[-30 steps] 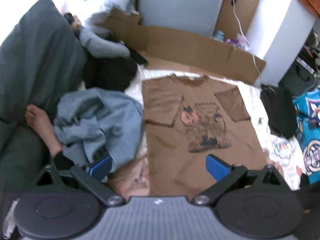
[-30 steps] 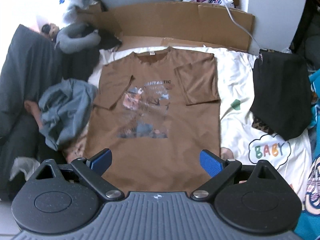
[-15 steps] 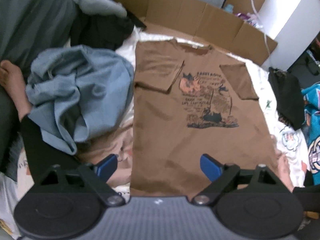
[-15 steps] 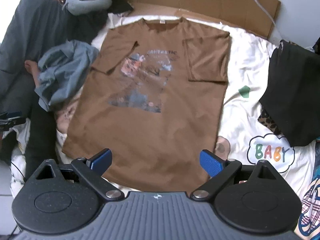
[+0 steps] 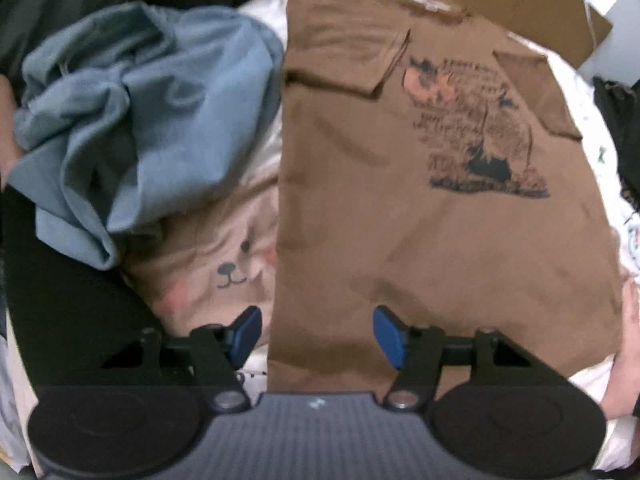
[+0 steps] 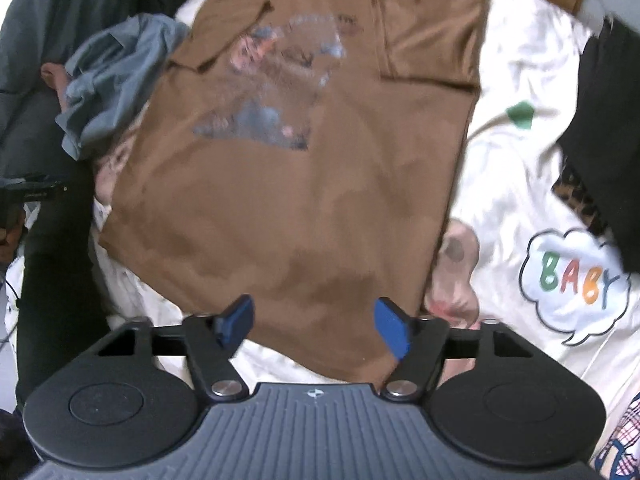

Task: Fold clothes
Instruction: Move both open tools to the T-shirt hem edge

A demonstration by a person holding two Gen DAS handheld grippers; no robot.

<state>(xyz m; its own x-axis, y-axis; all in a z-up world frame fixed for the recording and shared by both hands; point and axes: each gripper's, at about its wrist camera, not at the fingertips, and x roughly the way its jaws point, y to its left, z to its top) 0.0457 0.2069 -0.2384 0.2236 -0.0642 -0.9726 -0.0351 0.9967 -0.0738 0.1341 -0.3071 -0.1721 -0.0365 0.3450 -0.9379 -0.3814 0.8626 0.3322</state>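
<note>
**Kid:** Two grippers are over the brown shirt (image 6: 304,184). Where is it?

**Helper:** It lies flat on the white sheet (image 6: 516,168), print up, both sleeves folded in. Its collar is cut off at the top of the right view.

**Kid:** What are the tongs doing?

**Helper:** The left gripper (image 5: 316,330) is over the shirt's near left corner. Its jaws are closing, about half wide. The shirt's edge sits between the blue pads (image 5: 387,335), but they are not pressing it. The right gripper (image 6: 315,324) is over the near right corner. Its jaws are closing too, with the hem between them, not pinched.

**Kid:** What is left of the shirt?

**Helper:** A blue-grey heap of cloth (image 5: 132,120), lying on a bear face (image 5: 228,272) printed on the sheet. The heap hides part of the bear.

**Kid:** And right of the shirt?

**Helper:** A black cloth (image 6: 604,132), cut off at the edge, and the word BABY (image 6: 576,278).

**Kid:** The print?

**Helper:** Too blurry to read.
</note>
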